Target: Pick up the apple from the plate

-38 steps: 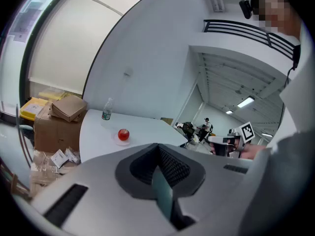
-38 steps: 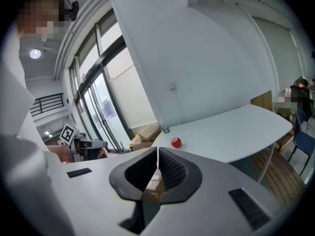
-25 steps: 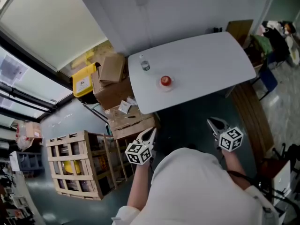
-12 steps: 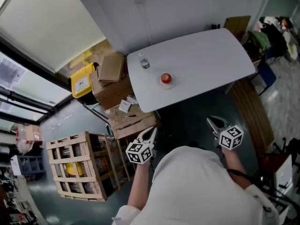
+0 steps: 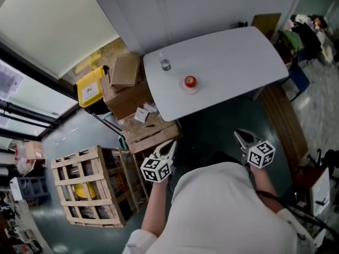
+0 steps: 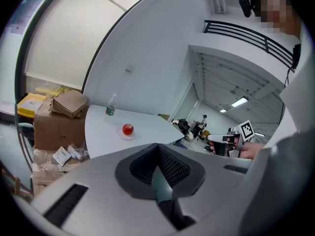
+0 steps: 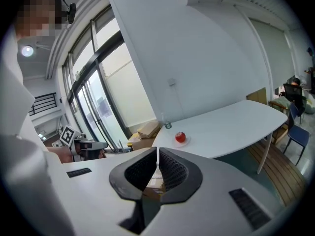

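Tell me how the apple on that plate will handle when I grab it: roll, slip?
Being round, the apple will probably roll off its small plate if nudged sideways. It looks whole, so likely firm under a squeeze, though its skin may slip. The shallow plate could slide on the smooth white table.

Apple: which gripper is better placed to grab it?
Left, marginally: in the head view the apple lies almost straight ahead of the left gripper, the right gripper further to the side. Both shut, empty, well short.

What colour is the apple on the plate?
Red. The apple shows best in the right gripper view.
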